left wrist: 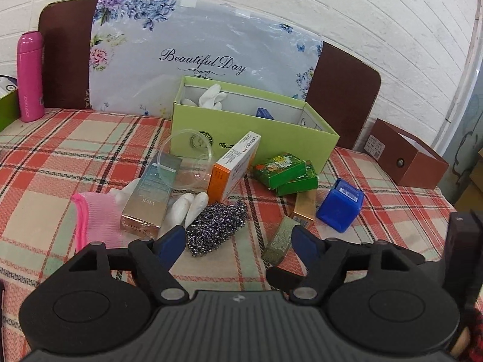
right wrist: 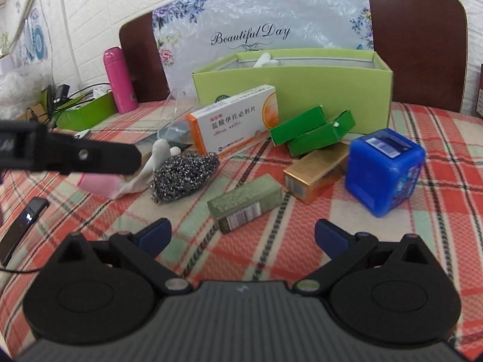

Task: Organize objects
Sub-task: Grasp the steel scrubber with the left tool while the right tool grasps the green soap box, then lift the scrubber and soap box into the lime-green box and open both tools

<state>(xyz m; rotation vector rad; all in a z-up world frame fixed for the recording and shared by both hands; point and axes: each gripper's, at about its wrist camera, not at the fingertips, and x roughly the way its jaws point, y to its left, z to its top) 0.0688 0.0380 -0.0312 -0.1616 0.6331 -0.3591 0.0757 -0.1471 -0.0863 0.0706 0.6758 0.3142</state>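
Left wrist view: left gripper (left wrist: 238,242) open wide, nothing between its fingers, aimed down at the steel scrubber (left wrist: 215,229) just ahead on the checked cloth. Clutter sits in a loose heap: glove (left wrist: 99,215), silver carton (left wrist: 149,199), orange pill box (left wrist: 234,166), green packs (left wrist: 285,172), blue tub (left wrist: 341,205). The green box (left wrist: 250,134) behind it stands open, a glove already in it, so likely the drop-off.

Right wrist view: right gripper (right wrist: 241,236) also wide and empty, lined up on the olive carton (right wrist: 244,206) lying flat nearby. Looks like each takes its closest item.
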